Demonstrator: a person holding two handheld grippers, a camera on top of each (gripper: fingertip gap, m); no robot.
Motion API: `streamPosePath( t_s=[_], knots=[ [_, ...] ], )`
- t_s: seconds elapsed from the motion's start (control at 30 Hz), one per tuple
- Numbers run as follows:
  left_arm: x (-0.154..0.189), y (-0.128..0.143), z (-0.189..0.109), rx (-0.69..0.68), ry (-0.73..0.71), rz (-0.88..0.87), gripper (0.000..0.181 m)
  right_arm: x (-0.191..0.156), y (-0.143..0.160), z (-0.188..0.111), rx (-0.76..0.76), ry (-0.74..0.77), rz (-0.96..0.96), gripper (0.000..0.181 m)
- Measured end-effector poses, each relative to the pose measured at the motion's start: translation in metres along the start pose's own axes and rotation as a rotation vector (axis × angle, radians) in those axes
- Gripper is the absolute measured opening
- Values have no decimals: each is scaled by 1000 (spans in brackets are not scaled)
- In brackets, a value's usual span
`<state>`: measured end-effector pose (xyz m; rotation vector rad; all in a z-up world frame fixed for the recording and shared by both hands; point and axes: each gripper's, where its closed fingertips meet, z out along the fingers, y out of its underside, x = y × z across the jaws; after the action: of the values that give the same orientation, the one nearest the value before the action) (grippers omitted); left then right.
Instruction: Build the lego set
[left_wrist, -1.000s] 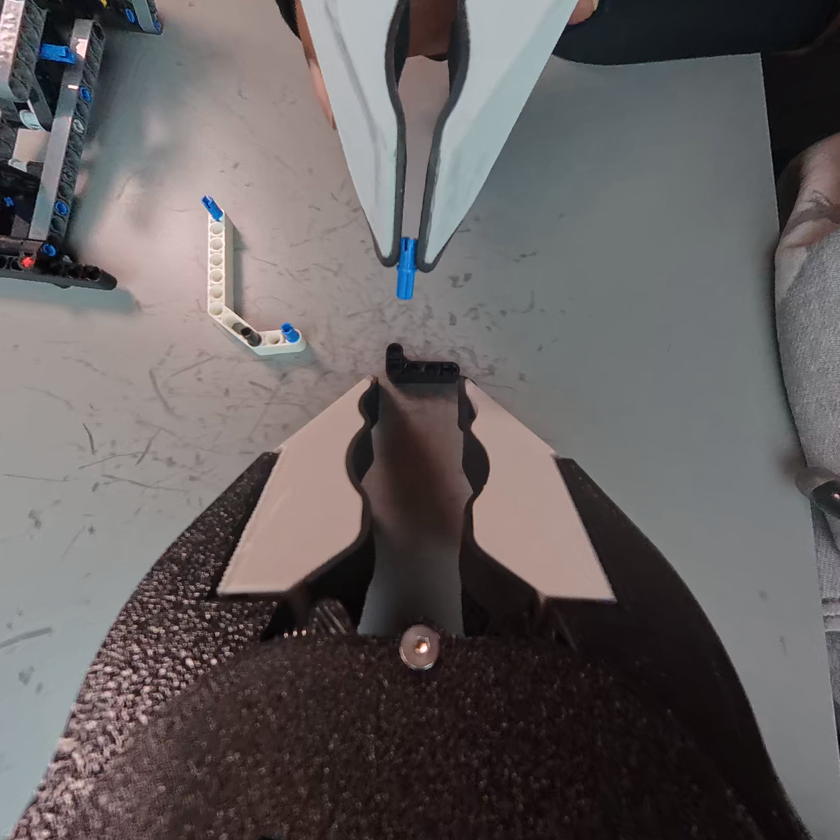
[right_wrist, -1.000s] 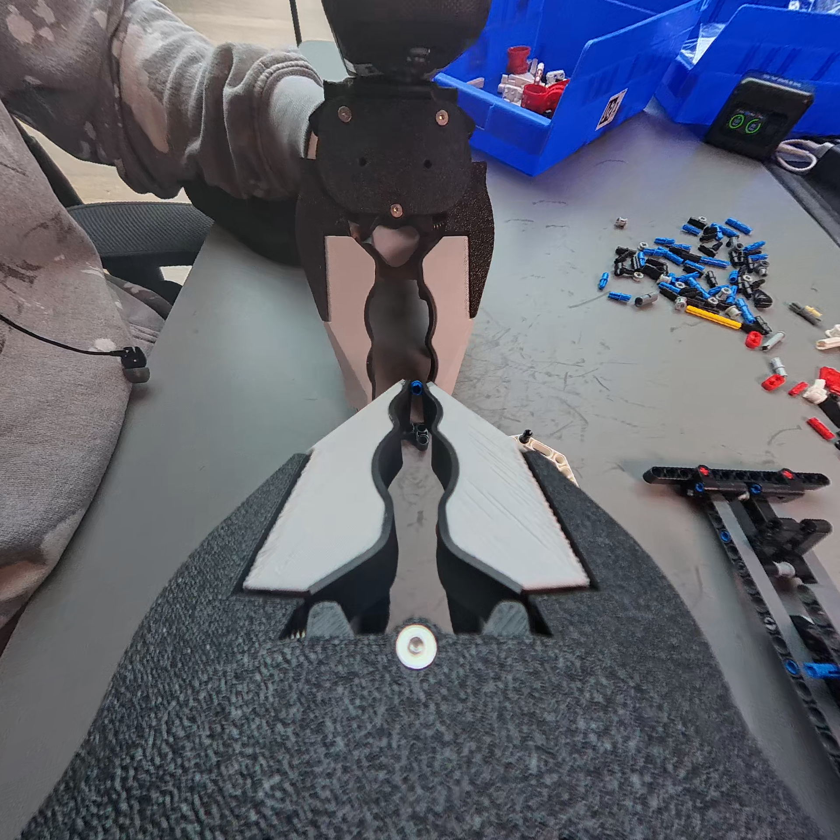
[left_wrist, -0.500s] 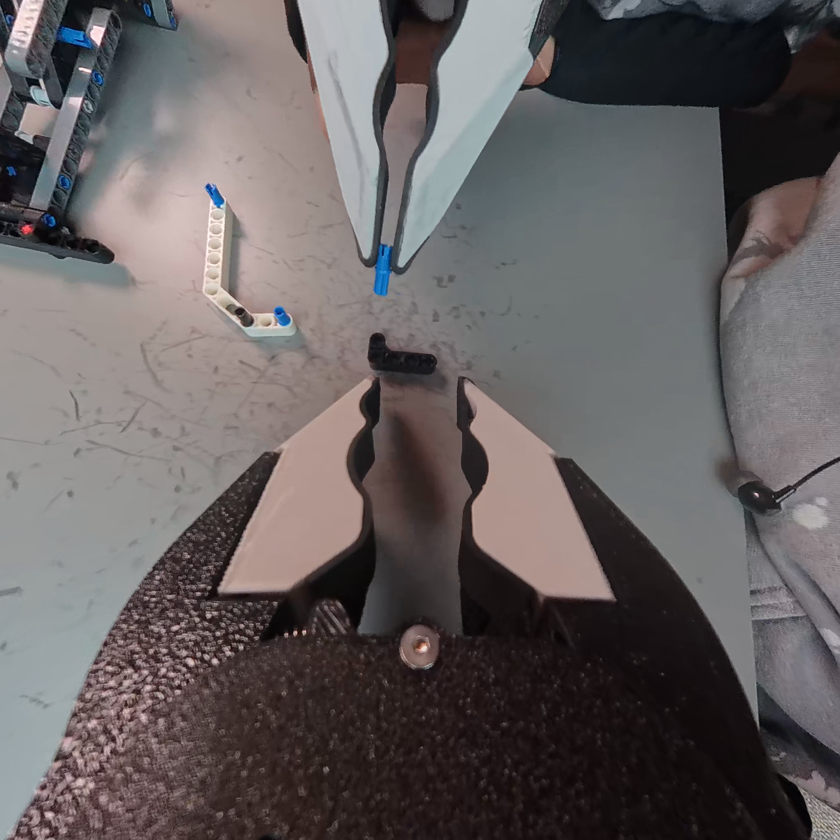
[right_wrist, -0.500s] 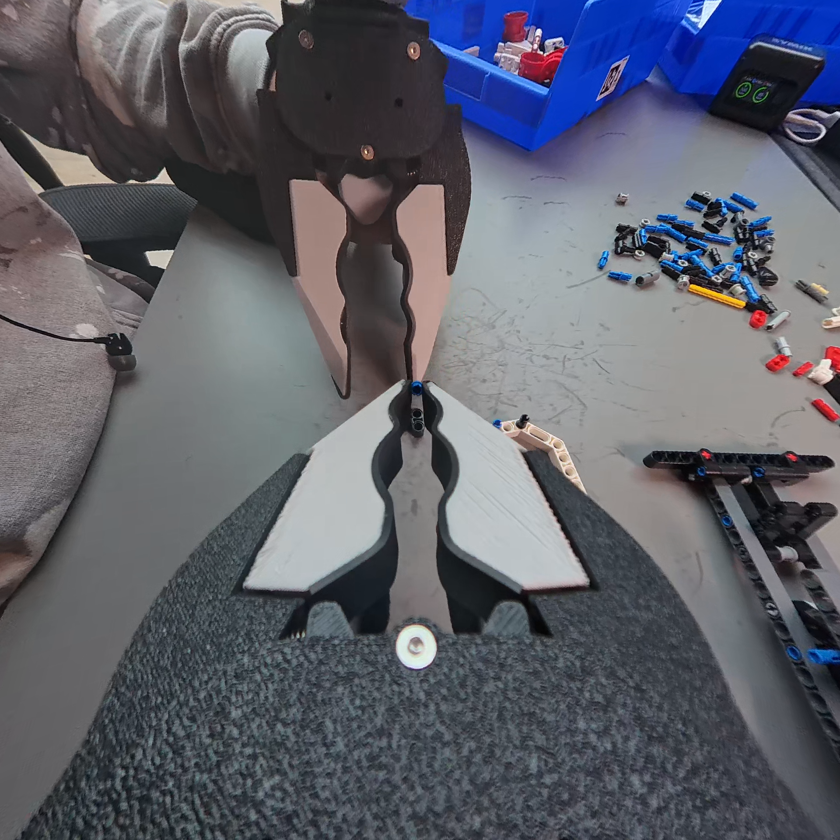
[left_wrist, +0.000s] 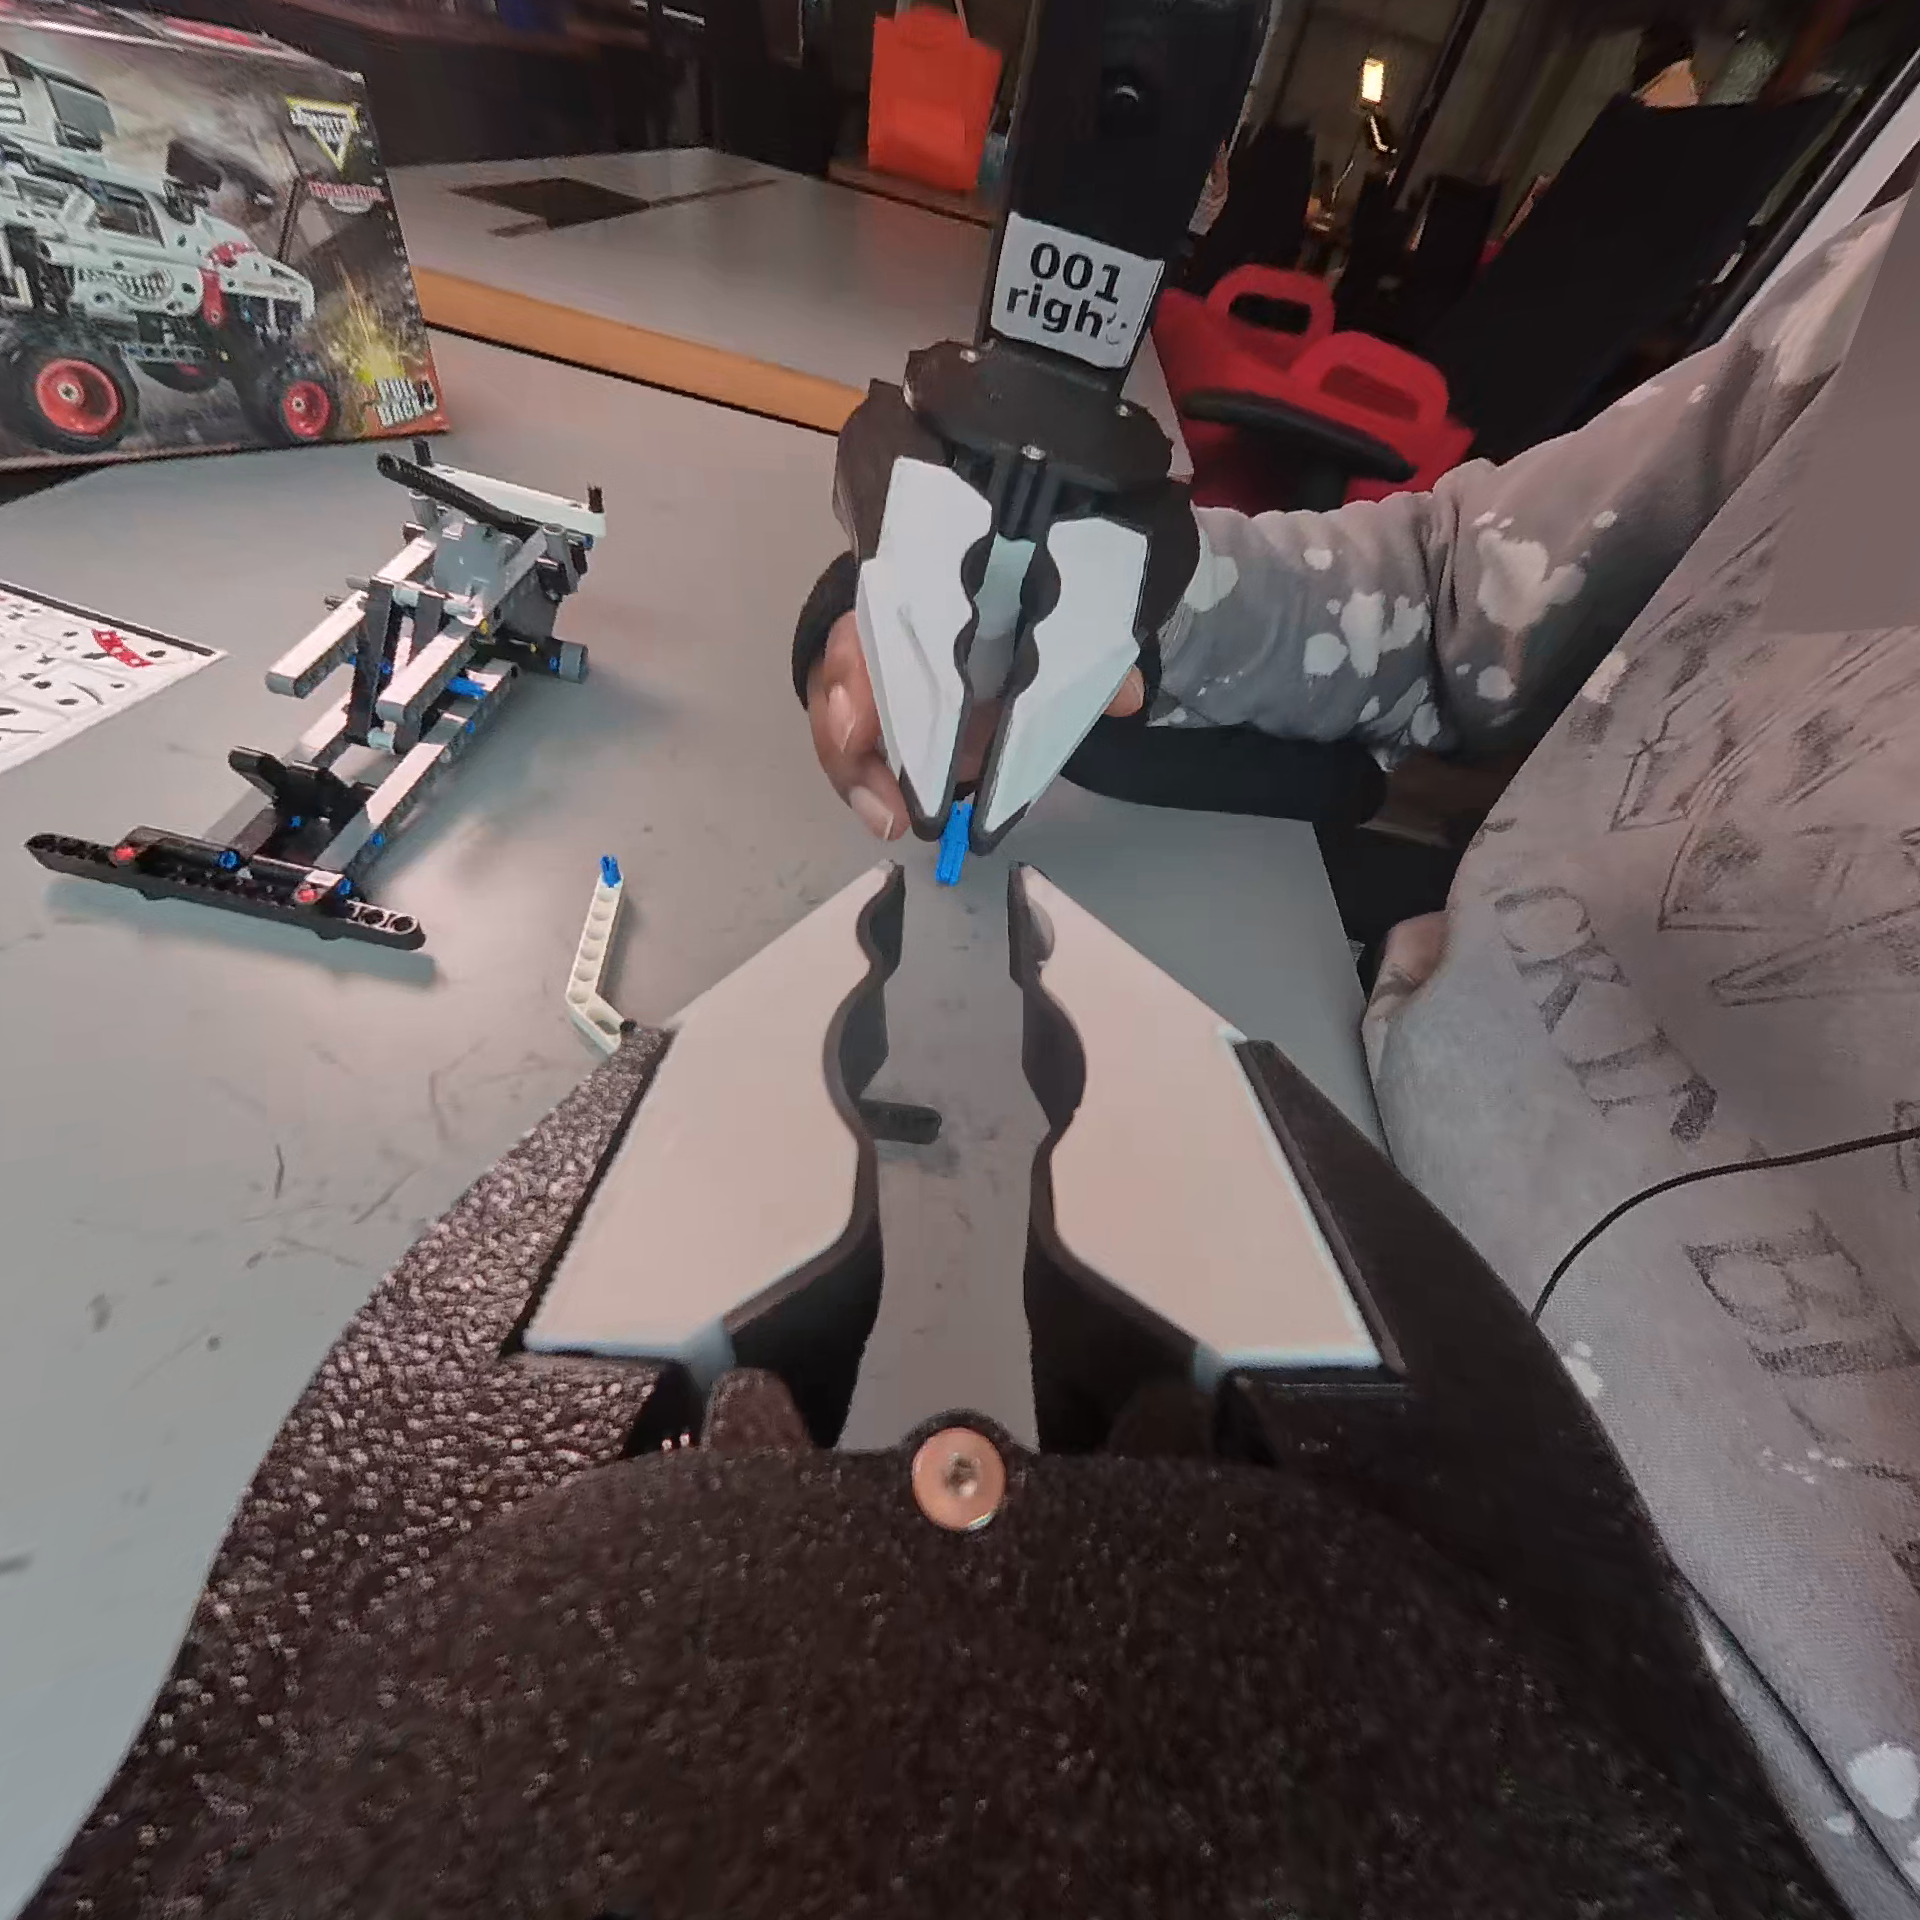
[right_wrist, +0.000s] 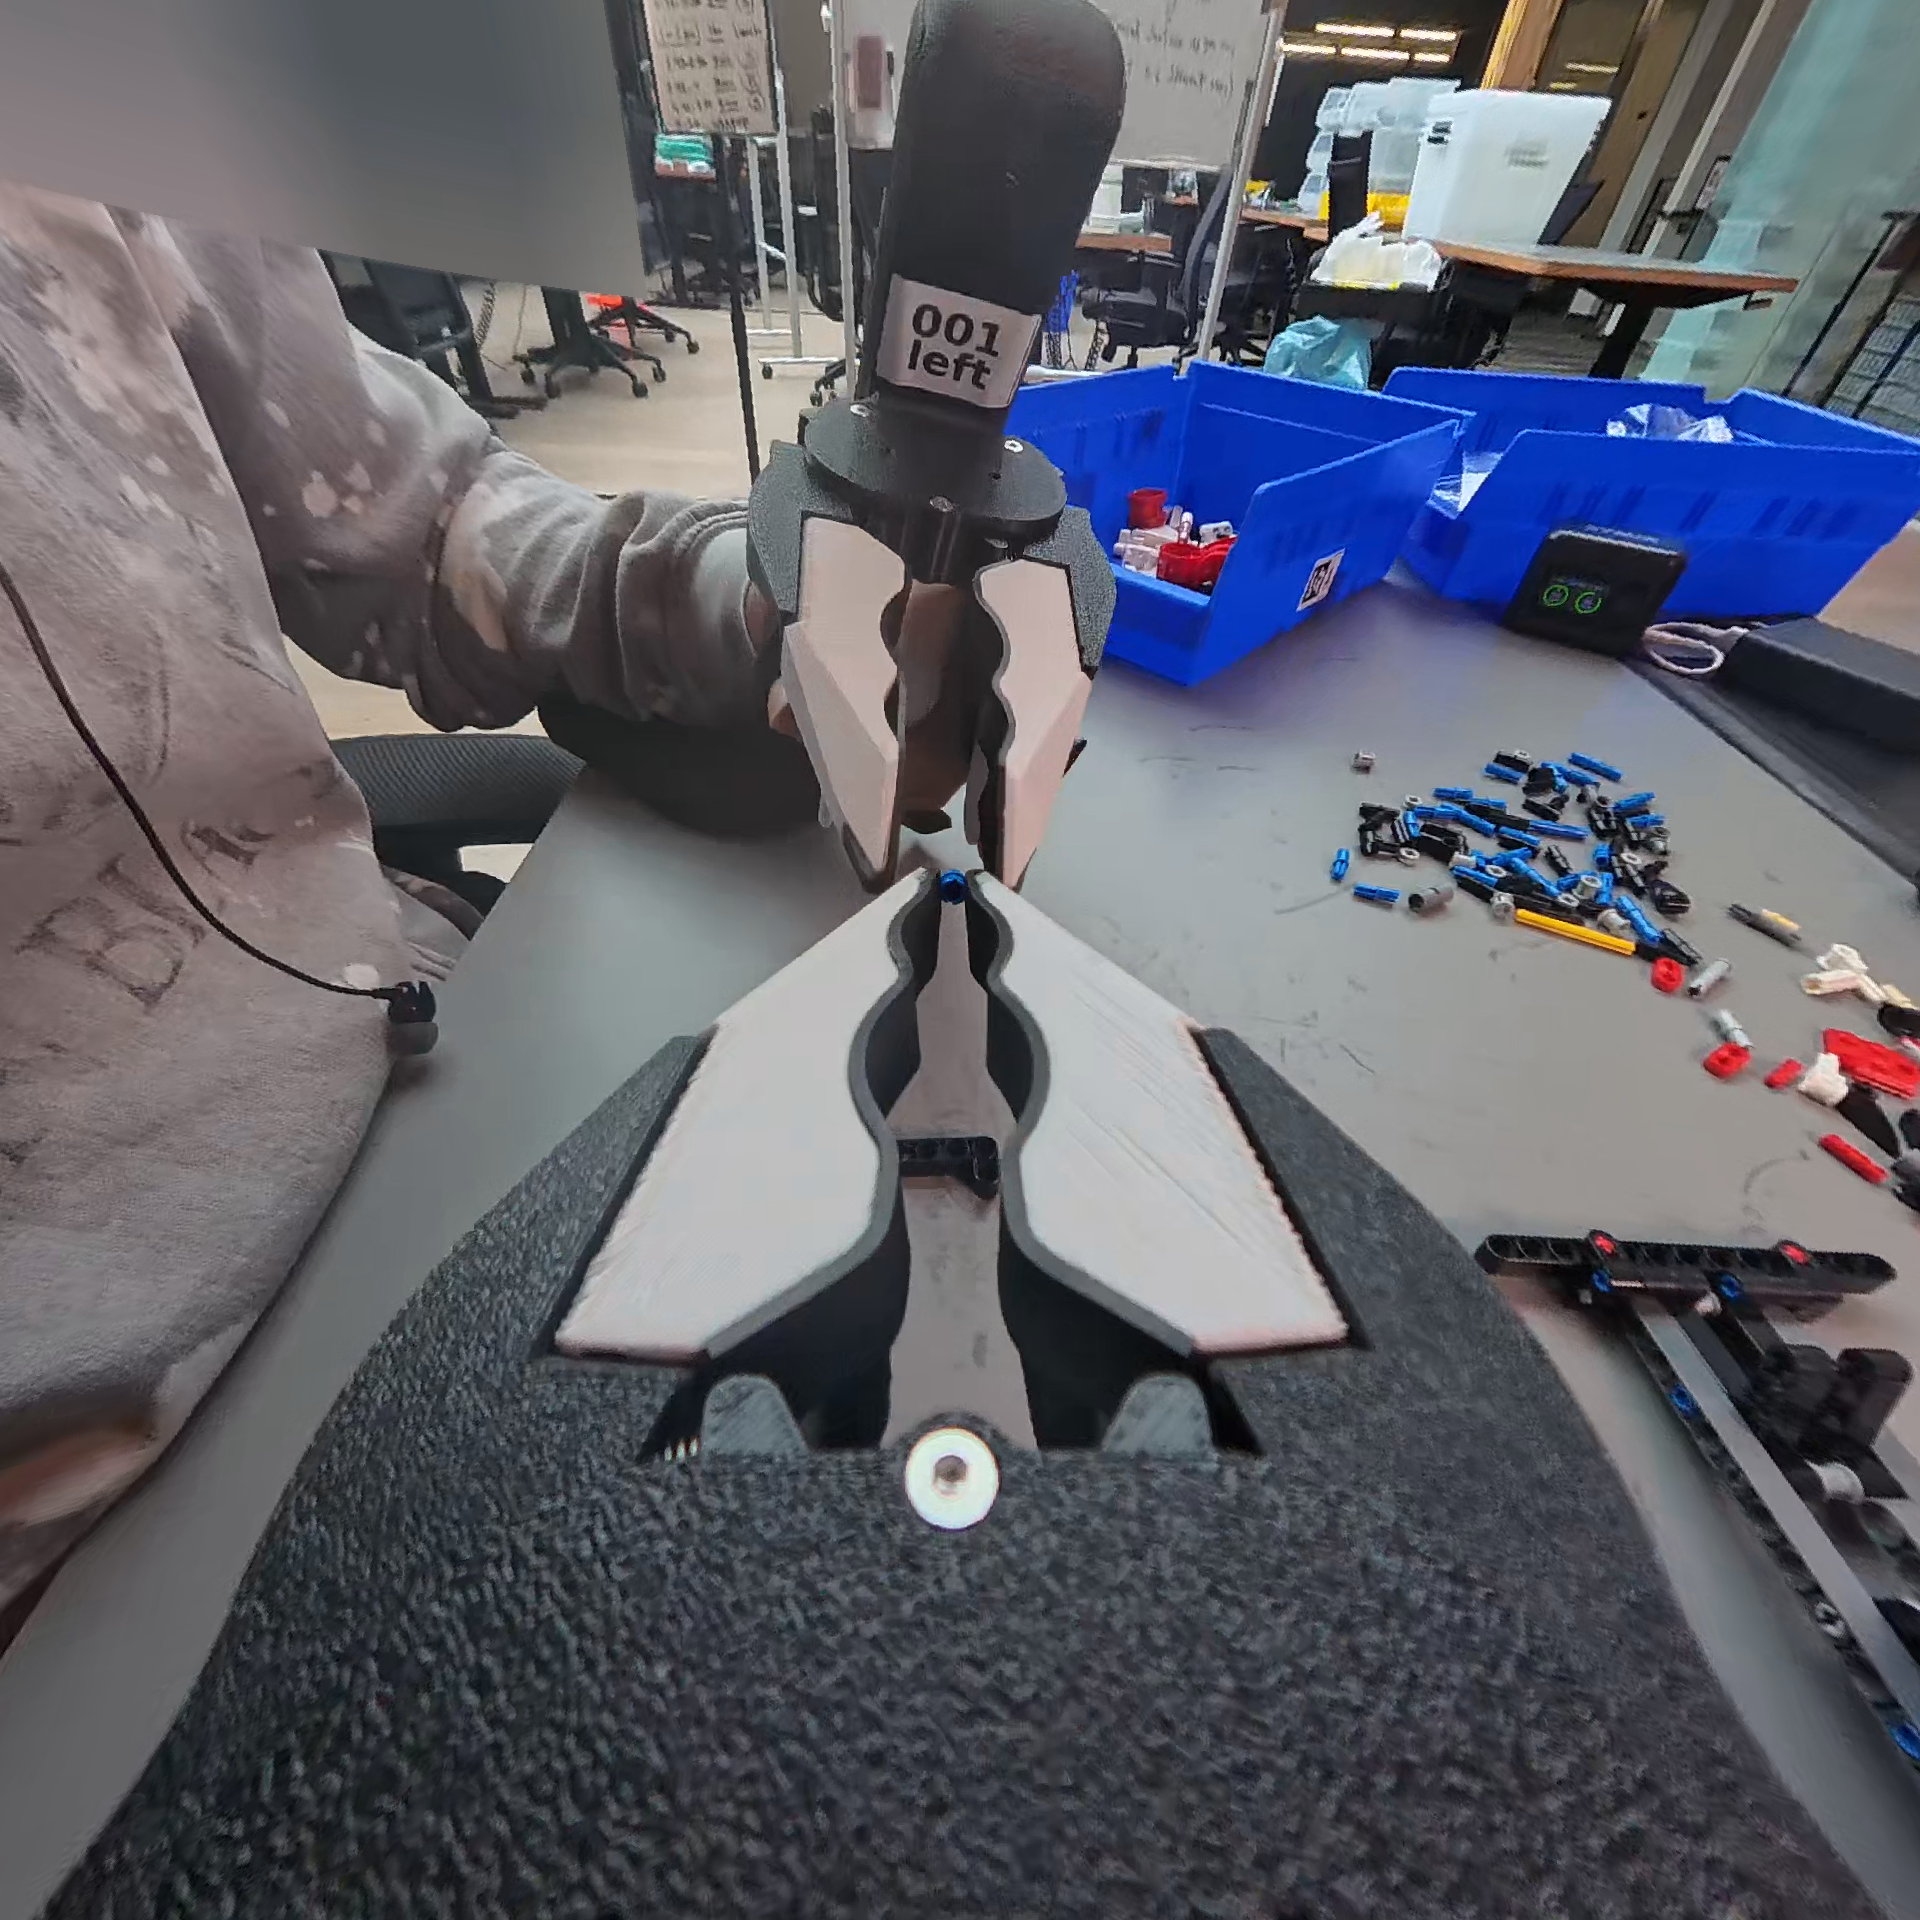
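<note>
My right gripper (right_wrist: 951, 883) is shut on a small blue pin (right_wrist: 951, 885), held above the grey table. In the left wrist view the right gripper (left_wrist: 951, 829) points down at me with the pin (left_wrist: 949, 850) sticking out of its tips. My left gripper (left_wrist: 956, 875) is open and empty, its tips just under the pin; it also shows in the right wrist view (right_wrist: 943, 868). A small black L-shaped piece (left_wrist: 902, 1122) lies on the table below both grippers, seen between the fingers (right_wrist: 951, 1153). A white angled beam (left_wrist: 597, 956) lies to the left.
The part-built chassis (left_wrist: 416, 665) stands at the left, with the set's box (left_wrist: 187, 281) and an instruction sheet (left_wrist: 73, 665) behind. A pile of loose pins (right_wrist: 1538, 842), blue bins (right_wrist: 1247, 540) and a small black device (right_wrist: 1590, 592) are at the right. The person's sleeves are close by. My left and right fingertips are right by each other.
Both grippers have tilted up from looking down at the table to a more level view. The black piece now lies under the fingers. The right gripper still holds the pin; the left stays open.
</note>
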<state>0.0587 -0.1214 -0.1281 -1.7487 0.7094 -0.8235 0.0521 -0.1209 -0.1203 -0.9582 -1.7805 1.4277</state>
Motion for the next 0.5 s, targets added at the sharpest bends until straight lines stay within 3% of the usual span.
streamPosePath(
  t_s=[0.17, 0.37, 0.5],
  knots=[
    [0, 6, 2, -39, -21, 41, 5, -3, 8, 3, -45, -17, 8, 4],
    [-3, 13, 3, -83, -36, 56, 4, -3, 14, 4, -77, -23, 29, 4],
    [-16, 49, 3, -294, -104, 144, 27, -8, 38, 2, -236, -62, 35, 4]
  ],
)
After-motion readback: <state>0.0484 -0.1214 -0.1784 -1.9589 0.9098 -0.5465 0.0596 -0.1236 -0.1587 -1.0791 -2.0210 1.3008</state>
